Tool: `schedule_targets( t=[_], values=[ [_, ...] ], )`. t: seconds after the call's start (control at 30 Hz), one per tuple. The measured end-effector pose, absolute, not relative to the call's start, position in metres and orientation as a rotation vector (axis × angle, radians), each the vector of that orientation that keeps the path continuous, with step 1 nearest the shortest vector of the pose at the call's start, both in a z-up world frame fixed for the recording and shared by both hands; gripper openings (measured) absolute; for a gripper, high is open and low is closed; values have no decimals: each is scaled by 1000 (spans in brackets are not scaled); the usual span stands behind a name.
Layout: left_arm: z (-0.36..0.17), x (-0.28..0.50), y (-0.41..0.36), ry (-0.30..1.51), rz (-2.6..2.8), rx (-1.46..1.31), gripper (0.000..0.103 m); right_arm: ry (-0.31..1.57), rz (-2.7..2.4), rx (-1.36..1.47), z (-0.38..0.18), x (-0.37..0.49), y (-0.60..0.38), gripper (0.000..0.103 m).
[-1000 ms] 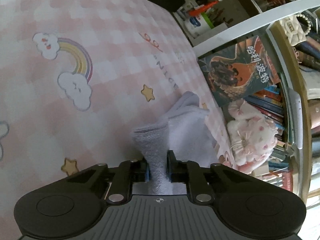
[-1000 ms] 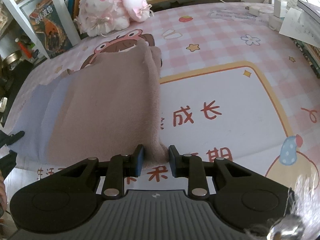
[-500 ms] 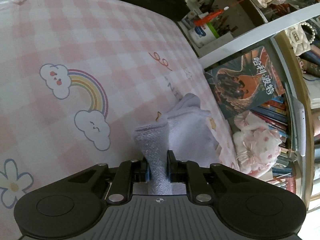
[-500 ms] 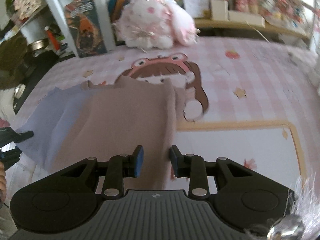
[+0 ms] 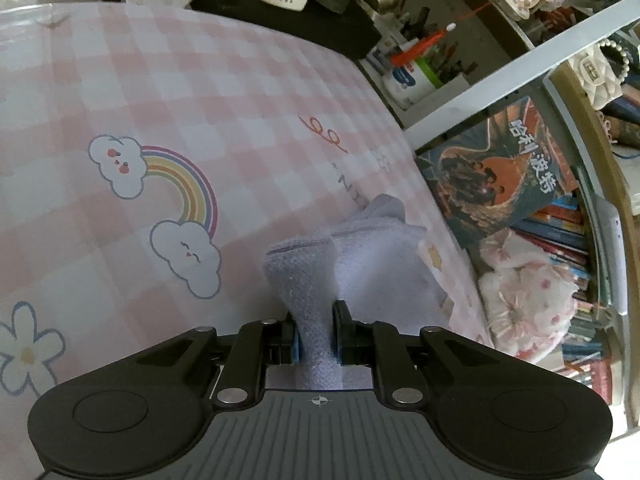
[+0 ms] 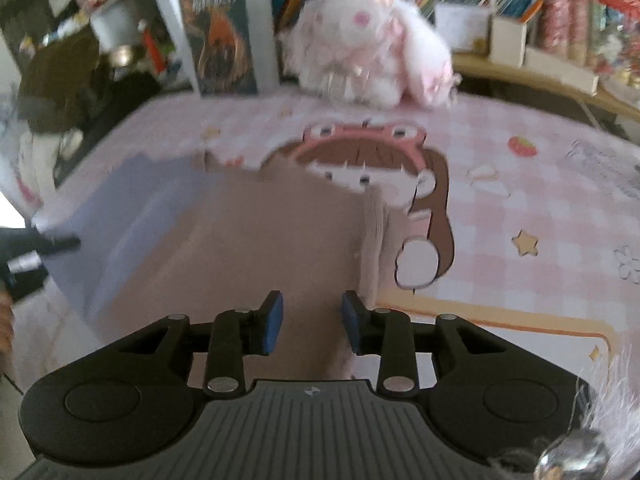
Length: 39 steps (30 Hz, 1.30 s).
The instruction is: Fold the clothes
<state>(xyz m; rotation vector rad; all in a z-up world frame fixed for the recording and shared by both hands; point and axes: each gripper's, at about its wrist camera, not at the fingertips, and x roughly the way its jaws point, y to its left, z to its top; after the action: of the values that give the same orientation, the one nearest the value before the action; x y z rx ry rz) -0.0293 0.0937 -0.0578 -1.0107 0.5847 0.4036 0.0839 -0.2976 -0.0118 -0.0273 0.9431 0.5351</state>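
Left wrist view. The left gripper point(image 5: 314, 334) is seen closed on a bunched fold of a pale lavender towel point(image 5: 360, 256); the terry cloth is pinched between both blue-padded fingers point(image 5: 345, 332) and rises out of the grip. The rest of the towel is draped forward and to the right of the gripper, onto a pink checked mat point(image 5: 200, 120). A printed rainbow with two clouds point(image 5: 168, 208) is located left of the towel, and a printed flower point(image 5: 24, 350) further left, at the frame edge. Beyond the right edge of the mat, a book with an orange-and-teal cover point(image 5: 500, 180) is propped upright, and a pink plush toy point(image 5: 528, 300) is seen below it, next to a row of books.

Right wrist view (blurred). The right gripper point(image 6: 312, 322) is held spread, with a clear gap between its blue pads point(image 6: 273, 322); nothing is gripped. A brownish-pink garment point(image 6: 256, 248) is laid flat on the mat directly under and ahead of the gripper, its right edge point(image 6: 374, 240) showing stacked layers. The lavender towel point(image 6: 120, 208) is seen left of the garment, partly under it. A printed cartoon girl point(image 6: 380, 160) is partly covered by the garment's far edge. The plush toy point(image 6: 372, 40) sits behind the print, with the same book point(image 6: 218, 32) to the plush's left.
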Motion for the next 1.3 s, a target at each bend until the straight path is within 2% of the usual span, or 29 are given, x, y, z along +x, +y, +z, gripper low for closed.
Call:
schedule_targets(
  t=[0.07, 0.3, 0.7, 0.83, 1.0, 1.13, 1.23, 1.3],
  values=[
    [-47, -28, 86, 566, 411, -973, 13, 962, 565, -49, -18, 87, -299, 25],
    [7, -25, 44, 469, 360, -809, 10, 978, 675, -26, -24, 96, -314, 23],
    [89, -8, -94, 412, 207, -413, 10, 987, 799, 62, -31, 110, -338, 21],
    [79, -9, -167, 497, 134, -196, 11, 1007, 808, 111, -32, 113, -347, 21],
    [23, -6, -249, 721, 49, 79, 18, 1039, 811, 182, -32, 118, -360, 21],
    [-3, -7, -266, 780, 46, 171, 20, 1063, 813, 239, -33, 122, -371, 19],
    [-7, -8, -265, 801, 10, 169, 33, 1081, 814, 282, -33, 125, -379, 20],
    [-3, -12, -265, 803, -28, 144, 44, 1082, 807, 320, -30, 124, -388, 25]
  ],
)
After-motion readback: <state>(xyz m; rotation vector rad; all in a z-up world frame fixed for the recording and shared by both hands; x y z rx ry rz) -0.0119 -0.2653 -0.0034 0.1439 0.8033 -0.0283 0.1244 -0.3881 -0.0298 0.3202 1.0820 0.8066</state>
